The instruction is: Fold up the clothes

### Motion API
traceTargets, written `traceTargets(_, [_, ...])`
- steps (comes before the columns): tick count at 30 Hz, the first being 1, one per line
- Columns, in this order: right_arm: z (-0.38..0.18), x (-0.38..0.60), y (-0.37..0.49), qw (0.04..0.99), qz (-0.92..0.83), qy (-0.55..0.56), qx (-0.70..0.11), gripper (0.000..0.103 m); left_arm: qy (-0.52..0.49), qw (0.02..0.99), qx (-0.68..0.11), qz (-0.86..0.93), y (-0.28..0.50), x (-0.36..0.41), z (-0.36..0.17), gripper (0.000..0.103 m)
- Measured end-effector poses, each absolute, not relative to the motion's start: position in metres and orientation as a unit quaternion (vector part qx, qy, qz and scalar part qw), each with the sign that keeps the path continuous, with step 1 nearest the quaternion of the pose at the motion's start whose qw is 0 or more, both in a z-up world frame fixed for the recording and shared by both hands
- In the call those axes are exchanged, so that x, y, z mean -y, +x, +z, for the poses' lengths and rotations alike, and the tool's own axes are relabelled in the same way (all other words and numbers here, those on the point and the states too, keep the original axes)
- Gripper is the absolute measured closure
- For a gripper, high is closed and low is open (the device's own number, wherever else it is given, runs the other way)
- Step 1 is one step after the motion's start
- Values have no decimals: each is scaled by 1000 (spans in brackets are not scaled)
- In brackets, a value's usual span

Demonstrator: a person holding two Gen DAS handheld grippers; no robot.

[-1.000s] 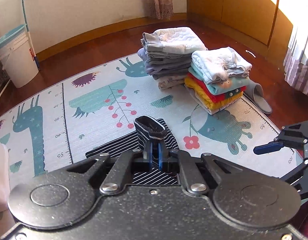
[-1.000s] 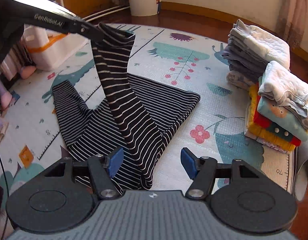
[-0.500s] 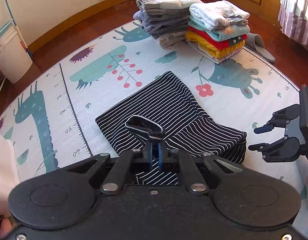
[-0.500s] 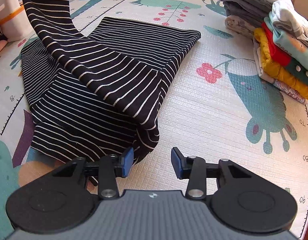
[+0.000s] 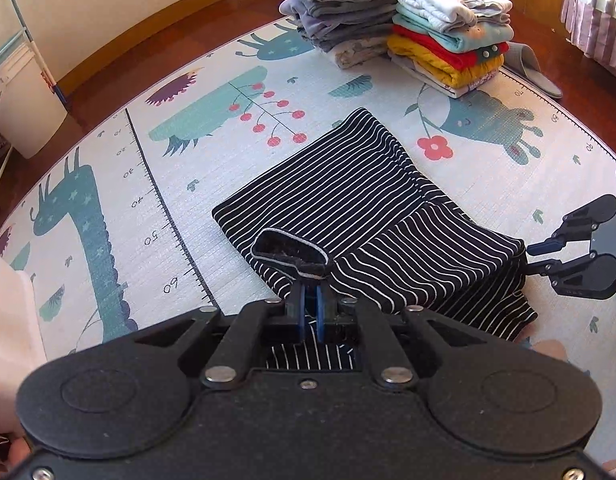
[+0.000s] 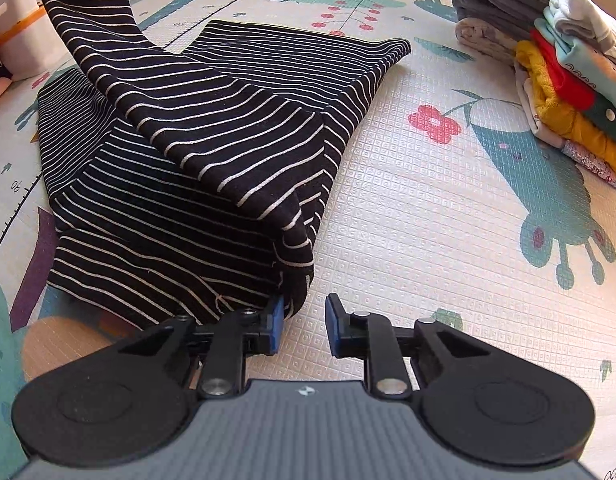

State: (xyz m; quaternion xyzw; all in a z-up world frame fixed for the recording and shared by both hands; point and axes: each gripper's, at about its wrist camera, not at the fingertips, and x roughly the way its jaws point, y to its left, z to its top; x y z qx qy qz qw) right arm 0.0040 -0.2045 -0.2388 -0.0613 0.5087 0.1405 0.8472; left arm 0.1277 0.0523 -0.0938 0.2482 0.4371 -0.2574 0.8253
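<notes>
The black cotton garment with thin white stripes [image 5: 372,216] lies partly folded on the pale foam play mat printed with animals and a ruler scale [image 5: 195,128], directly ahead of both tools. We see its cuff pinched between the closed blue pads of the left gripper [image 5: 308,305], so one sleeve rises off the mat towards that gripper while the body of the garment stays flat beyond it. From the right wrist view the same sleeve slopes up to the far left, where it hangs from the left gripper's tip. The right gripper [image 6: 303,325] sits low over the mat at the garment's near corner, its jaws apart by a moderate gap with nothing between them; its left blue pad [image 6: 276,322] is just beside, perhaps touching, the folded edge of the cloth.

Ahead and to the right of the right gripper stand two stacks of folded clothes: a grey and white pile [image 5: 340,12] and a colourful pile of yellow, red, teal and pale blue [image 5: 452,40]. A grey slipper [image 5: 532,68] lies just behind the colourful pile.

On the mat's ruler, left of the left gripper, we read 30, 40, 50 and 60; near the right edge, 70. A white plastic bucket [image 5: 23,100] stands far left.
</notes>
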Motion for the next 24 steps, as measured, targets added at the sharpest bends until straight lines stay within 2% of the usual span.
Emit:
traceTargets(12, [-230, 200, -1, 851, 144, -82, -499, 80, 318, 786, -456, -270, 118, -73, -149, 99])
traceTargets(19, [-213, 171, -6, 867, 192, -173, -425, 79, 335, 780, -443, -288, 119, -75, -157, 99])
traceTargets(24, [-219, 159, -1, 856, 203, -209, -427, 79, 339, 773, -453, -288, 121, -82, -171, 99])
